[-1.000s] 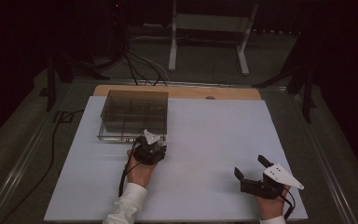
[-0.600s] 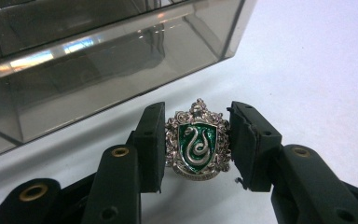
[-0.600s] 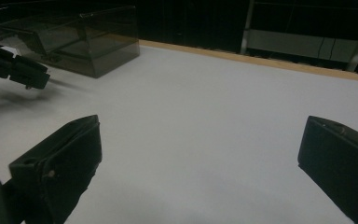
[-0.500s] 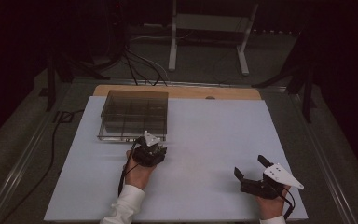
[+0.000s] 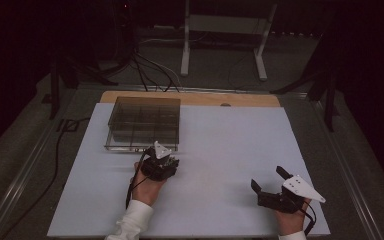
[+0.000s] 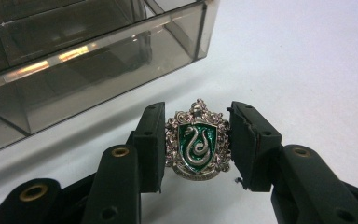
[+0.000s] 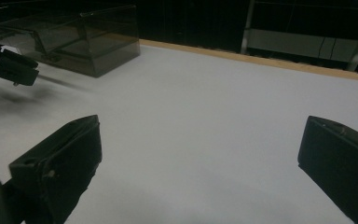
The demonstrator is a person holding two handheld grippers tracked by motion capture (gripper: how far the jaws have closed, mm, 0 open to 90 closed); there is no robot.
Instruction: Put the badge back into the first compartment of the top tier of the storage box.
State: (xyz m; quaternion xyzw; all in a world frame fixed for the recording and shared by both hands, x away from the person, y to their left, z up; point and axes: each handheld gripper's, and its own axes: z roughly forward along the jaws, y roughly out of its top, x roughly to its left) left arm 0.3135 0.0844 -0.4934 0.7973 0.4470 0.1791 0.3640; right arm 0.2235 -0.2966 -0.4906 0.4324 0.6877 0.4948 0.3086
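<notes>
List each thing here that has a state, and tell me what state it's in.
left gripper: shut on the crest badge.
crest badge: upright between the jaws, green snake face toward the camera.
right gripper: open, holding nothing, jaws wide apart.
smoky clear compartment box: resting on the white sheet; I cannot tell whether a lid is on.

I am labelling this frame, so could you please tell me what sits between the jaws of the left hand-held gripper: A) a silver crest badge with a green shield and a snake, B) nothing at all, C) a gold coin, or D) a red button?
A: in the left gripper view, the left hand-held gripper has its two black jaws closed on either side of a silver crest badge whose green shield bears a silver snake.
</notes>
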